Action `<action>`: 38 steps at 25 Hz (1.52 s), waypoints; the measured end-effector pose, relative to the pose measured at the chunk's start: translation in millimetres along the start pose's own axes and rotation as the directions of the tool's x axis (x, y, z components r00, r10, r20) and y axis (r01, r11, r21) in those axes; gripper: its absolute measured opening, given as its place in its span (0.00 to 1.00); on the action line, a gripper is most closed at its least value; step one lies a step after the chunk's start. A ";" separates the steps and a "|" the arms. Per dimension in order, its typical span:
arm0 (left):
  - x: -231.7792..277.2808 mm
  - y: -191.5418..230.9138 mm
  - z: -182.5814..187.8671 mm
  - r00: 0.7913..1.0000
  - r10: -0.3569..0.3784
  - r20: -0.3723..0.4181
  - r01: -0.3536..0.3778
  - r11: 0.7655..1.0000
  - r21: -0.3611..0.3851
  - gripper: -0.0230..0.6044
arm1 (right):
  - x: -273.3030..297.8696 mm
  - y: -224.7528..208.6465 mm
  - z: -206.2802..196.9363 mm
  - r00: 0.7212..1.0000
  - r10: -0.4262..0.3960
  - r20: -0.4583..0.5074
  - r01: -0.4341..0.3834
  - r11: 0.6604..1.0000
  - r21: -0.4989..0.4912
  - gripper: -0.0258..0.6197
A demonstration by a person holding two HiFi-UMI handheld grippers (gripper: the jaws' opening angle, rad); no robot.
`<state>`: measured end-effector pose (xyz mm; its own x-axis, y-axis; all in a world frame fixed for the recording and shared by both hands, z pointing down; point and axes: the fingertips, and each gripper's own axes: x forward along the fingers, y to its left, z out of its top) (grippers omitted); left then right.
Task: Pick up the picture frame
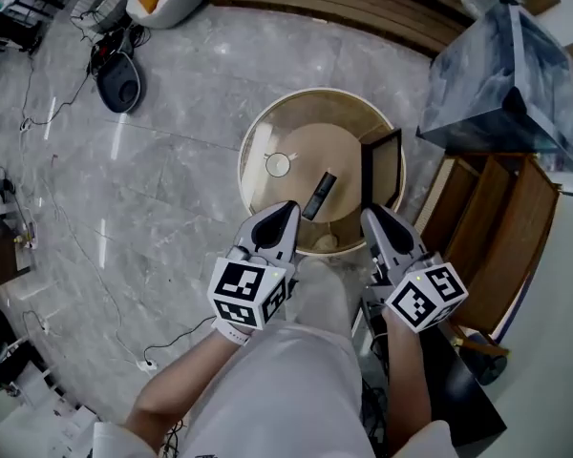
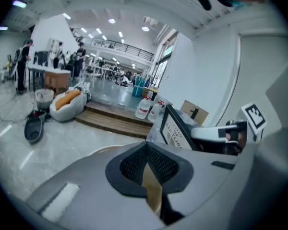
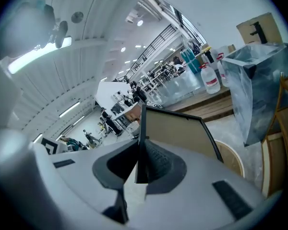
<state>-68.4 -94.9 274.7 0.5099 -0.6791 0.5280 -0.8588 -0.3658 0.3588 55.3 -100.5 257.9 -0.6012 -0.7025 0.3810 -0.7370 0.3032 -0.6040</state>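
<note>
The black picture frame (image 1: pixel 382 168) stands upright at the right side of the round table (image 1: pixel 258 132). My right gripper (image 1: pixel 373 219) is shut on its near edge; in the right gripper view the frame (image 3: pixel 182 133) rises from between the closed jaws of that gripper (image 3: pixel 140 150). My left gripper (image 1: pixel 286 214) hovers over the table's near rim, shut with nothing in it. From the left gripper (image 2: pixel 146 157) the frame (image 2: pixel 175 128) shows its printed front, tilted, with the right gripper (image 2: pixel 221 135) holding it.
On the table lie a black remote-like bar (image 1: pixel 319 196), a small white ring (image 1: pixel 278 164) and a pale lump (image 1: pixel 325 242). A wooden rack (image 1: pixel 497 237) and a plastic-wrapped box (image 1: pixel 511 74) stand close at the right. Cables and a black device (image 1: pixel 120 82) lie on the floor to the left.
</note>
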 end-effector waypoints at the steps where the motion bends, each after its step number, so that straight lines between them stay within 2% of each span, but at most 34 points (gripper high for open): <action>1: -7.4 -3.8 8.5 1.000 -0.017 0.003 0.017 1.000 -0.026 0.04 | -5.3 7.0 7.0 1.000 -0.005 0.021 0.005 1.000 0.003 0.10; 3: -22.6 -16.1 26.7 0.999 -0.036 0.029 0.036 0.999 -0.007 0.04 | -17.3 19.2 17.5 0.999 -0.014 0.051 0.013 1.000 0.015 0.10; 8: -41.6 -45.2 65.1 0.991 -0.100 0.085 0.089 0.989 0.120 0.04 | -45.1 41.1 45.1 0.992 -0.021 0.127 0.014 0.998 0.055 0.10; 13: -54.9 -71.8 74.6 0.980 -0.175 0.095 0.152 0.965 0.212 0.04 | -66.6 55.3 60.0 0.985 -0.047 0.168 0.044 0.999 0.023 0.10; 21: -70.4 -89.2 75.9 0.974 -0.203 0.099 0.173 0.952 0.254 0.04 | -91.1 68.5 69.6 0.967 -0.072 0.243 0.063 0.997 0.043 0.10; 38: -78.2 -99.5 72.2 0.972 -0.213 0.105 0.178 0.947 0.268 0.04 | -118.0 69.2 58.8 0.956 -0.099 0.275 0.087 0.995 0.056 0.10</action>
<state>-26.4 -51.3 142.1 0.6726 -0.6486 0.3563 -0.7357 -0.6378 0.2279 93.4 -34.5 129.9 -0.4166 -0.8791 0.2317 -0.7685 0.2043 -0.6064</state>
